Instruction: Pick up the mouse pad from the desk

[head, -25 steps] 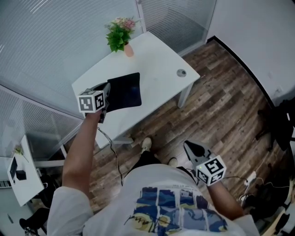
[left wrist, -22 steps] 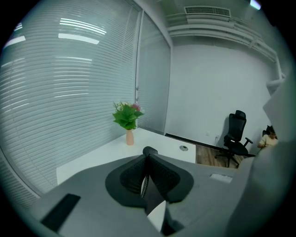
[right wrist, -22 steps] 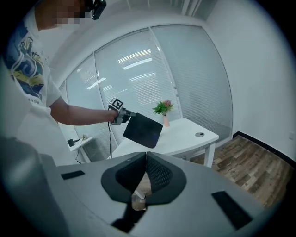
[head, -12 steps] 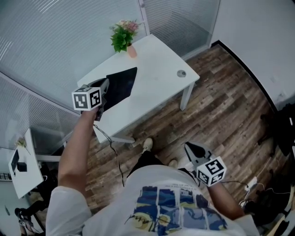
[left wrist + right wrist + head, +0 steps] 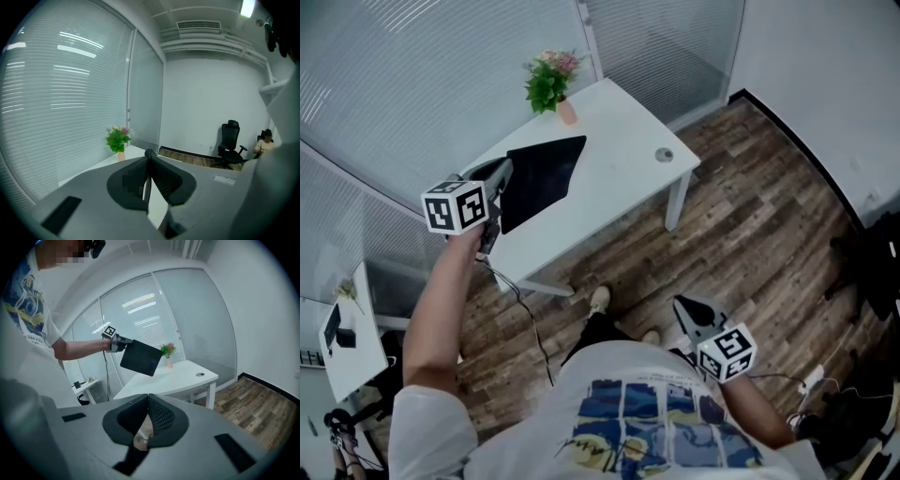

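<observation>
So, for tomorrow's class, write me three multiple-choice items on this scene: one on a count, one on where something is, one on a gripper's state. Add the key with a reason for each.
1. How many potted green plants stand on the white rectangular desk?
A. one
B. two
C. three

2. Where is the black rectangular mouse pad?
A. lying flat on the desk
B. in the air, gripped by the left gripper
C. tucked under the plant

3. How do the jaws of the right gripper stand?
A. wide apart
B. together, on nothing
C. closed on the pad

Key:
1 A: a single plant stands at the desk's far corner.
2 B: the right gripper view shows the pad clear of the desk top, its edge in the left gripper.
3 B: its own view shows the jaws meeting with nothing between them.
</observation>
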Motion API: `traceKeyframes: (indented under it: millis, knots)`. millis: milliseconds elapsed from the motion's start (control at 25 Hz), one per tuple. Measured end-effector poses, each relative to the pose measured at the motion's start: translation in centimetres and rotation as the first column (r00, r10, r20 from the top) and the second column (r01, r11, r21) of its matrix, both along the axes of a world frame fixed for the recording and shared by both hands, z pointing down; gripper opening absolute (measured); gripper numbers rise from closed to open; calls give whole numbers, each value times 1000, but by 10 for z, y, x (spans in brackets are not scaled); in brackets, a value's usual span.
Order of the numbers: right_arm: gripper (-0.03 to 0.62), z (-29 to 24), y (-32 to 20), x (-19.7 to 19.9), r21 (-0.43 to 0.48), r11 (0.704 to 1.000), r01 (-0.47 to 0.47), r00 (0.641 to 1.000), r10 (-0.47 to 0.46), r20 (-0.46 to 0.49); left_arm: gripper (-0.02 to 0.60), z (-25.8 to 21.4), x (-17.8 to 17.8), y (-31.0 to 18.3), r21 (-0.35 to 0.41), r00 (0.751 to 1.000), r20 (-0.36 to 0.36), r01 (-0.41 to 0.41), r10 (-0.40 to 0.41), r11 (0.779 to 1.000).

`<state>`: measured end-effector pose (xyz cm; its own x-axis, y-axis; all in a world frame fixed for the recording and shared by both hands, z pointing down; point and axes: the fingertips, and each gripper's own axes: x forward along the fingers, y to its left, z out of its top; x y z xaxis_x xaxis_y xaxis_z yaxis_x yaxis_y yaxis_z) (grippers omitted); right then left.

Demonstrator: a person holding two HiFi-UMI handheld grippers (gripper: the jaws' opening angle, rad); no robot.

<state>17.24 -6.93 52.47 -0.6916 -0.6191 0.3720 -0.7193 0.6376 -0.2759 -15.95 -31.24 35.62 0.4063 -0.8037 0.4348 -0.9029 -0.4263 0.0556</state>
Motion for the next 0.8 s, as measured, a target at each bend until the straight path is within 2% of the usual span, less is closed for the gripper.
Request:
traceKeyframes:
  millis: [480, 800]
  knots:
    - [2, -2, 4, 23, 12, 1000, -23, 1000, 23, -4, 23, -65, 31, 34, 40, 996, -43, -76, 78, 996]
    - [2, -4, 9, 28, 19, 1000, -20, 1000, 20, -1, 23, -95, 52, 58, 71, 991, -48, -122, 126, 990]
